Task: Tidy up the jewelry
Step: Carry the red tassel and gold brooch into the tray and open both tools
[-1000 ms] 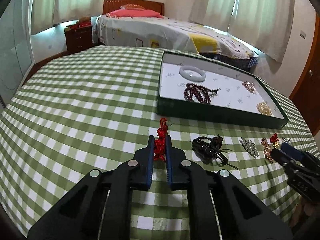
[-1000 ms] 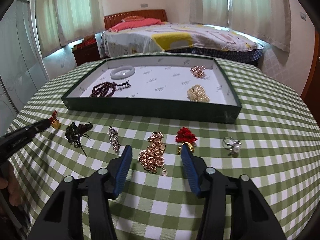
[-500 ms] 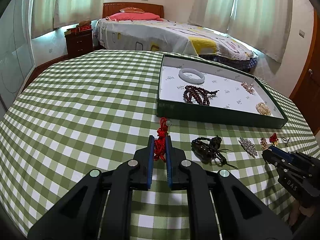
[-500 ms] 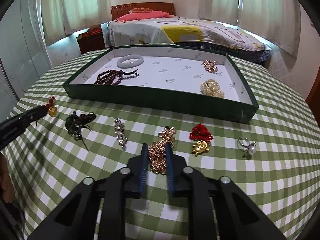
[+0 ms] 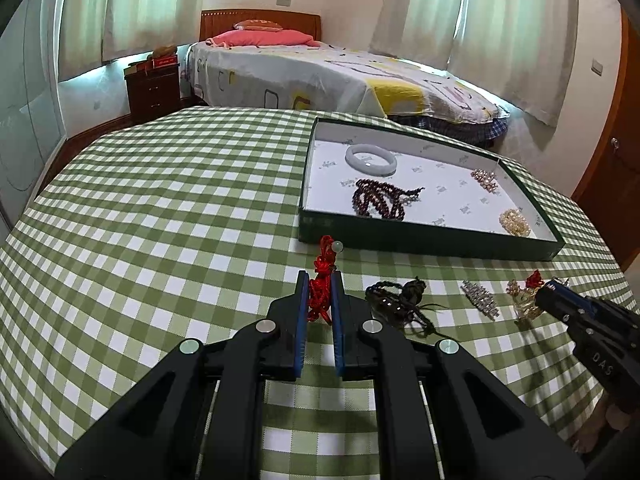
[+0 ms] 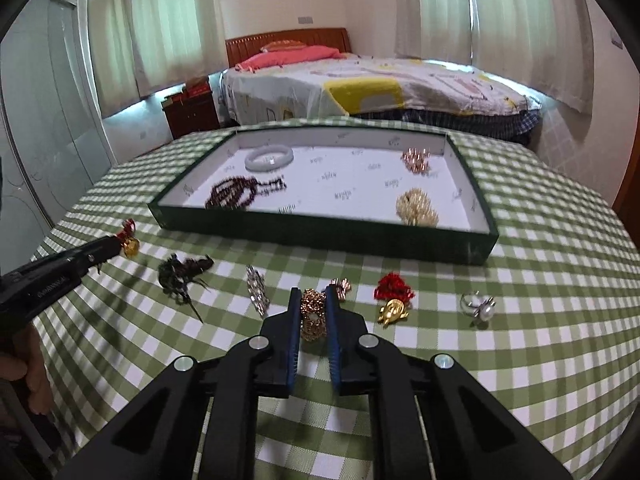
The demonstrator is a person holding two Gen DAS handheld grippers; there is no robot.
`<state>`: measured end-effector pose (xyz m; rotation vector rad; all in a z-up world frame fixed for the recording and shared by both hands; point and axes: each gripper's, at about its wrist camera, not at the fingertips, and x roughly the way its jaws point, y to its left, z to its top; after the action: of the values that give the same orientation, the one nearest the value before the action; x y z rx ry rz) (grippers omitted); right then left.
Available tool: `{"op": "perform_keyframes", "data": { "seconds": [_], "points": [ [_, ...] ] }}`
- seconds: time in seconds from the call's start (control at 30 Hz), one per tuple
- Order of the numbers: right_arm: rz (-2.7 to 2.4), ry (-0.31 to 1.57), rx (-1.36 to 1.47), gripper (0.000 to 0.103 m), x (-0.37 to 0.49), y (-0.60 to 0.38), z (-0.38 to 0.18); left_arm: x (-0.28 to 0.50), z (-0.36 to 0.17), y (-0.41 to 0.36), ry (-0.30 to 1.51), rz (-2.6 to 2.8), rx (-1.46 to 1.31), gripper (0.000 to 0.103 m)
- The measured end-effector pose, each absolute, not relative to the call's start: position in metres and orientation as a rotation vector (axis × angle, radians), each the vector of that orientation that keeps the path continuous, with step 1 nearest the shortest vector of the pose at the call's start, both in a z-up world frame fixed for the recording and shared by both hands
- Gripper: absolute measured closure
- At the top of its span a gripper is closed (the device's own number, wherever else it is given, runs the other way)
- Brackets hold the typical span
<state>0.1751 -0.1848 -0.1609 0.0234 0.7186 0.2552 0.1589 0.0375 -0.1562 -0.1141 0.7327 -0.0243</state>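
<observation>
My left gripper [image 5: 319,280] is shut on a red knotted cord ornament [image 5: 322,280], held above the checked cloth just in front of the green jewelry tray [image 5: 420,240]. My right gripper [image 6: 313,296] is shut on a gold chain piece [image 6: 313,314], lifted off the cloth. The tray [image 6: 320,230] holds a white bangle [image 6: 269,157], dark red beads [image 6: 236,194], a rose-gold cluster [image 6: 416,159] and a gold cluster [image 6: 416,207].
On the cloth lie a dark tasselled bracelet [image 6: 182,274], a crystal clip [image 6: 257,288], a red-and-gold charm [image 6: 394,296] and a pearl ring [image 6: 478,306]. A bed and a nightstand [image 5: 154,88] stand beyond the table.
My right gripper closed on the gold chain and lifted it. My left gripper, still holding the red cord, rose and moved a little toward the tray.
</observation>
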Motion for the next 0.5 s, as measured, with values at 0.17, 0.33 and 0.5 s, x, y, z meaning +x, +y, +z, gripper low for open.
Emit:
{"op": "perform_keyframes", "data": {
  "seconds": [0.17,0.33,0.5],
  "points": [
    [0.265,0.67,0.035,0.091,0.171,-0.188,-0.14,0.157,-0.143,0.034,0.704,-0.038,-0.109,0.092],
    [0.275,0.621,0.041,0.091,0.167,-0.19,-0.12,0.154,-0.132,0.03,0.681,-0.054,-0.106,0.092],
    [0.282,0.584,0.047,0.091,0.164,-0.192,-0.105,0.151,-0.121,0.027,0.66,-0.066,-0.109,0.092]
  ]
}}
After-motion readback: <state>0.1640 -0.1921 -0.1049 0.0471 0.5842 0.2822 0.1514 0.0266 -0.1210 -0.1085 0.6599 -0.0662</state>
